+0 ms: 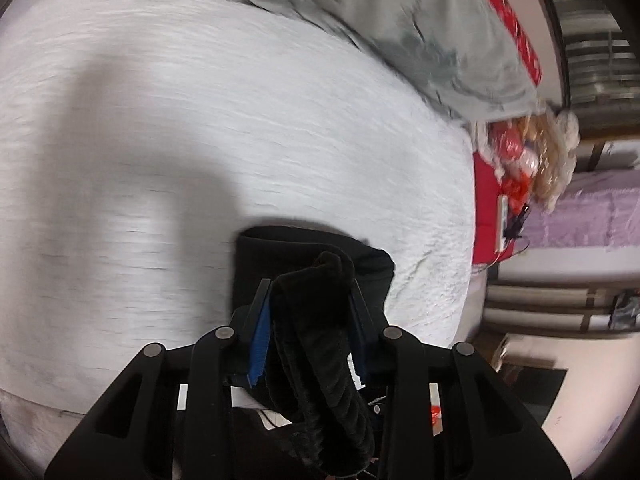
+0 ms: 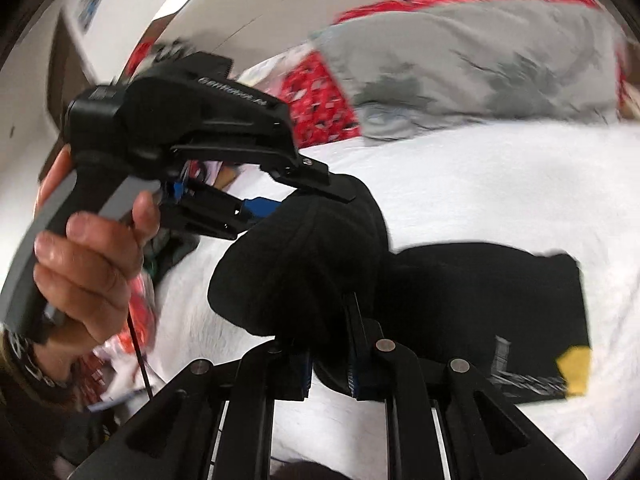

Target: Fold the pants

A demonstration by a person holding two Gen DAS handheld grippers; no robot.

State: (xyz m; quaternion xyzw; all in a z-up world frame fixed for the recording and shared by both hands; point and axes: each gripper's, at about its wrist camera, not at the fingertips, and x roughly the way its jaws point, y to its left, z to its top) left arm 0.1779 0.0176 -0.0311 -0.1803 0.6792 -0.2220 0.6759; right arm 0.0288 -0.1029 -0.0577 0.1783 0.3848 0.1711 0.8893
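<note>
- Pinched between the pads of your left gripper (image 1: 310, 320) is a thick bunched edge of the black pants (image 1: 316, 264), low in the frame's centre.
- Your right gripper (image 2: 330, 344) clamps another bunch of the same cloth at bottom centre.
- Keep both edges level and taut as you carry them.
- Lay them squarely over the flat part on the white bed (image 2: 500, 184).
</note>
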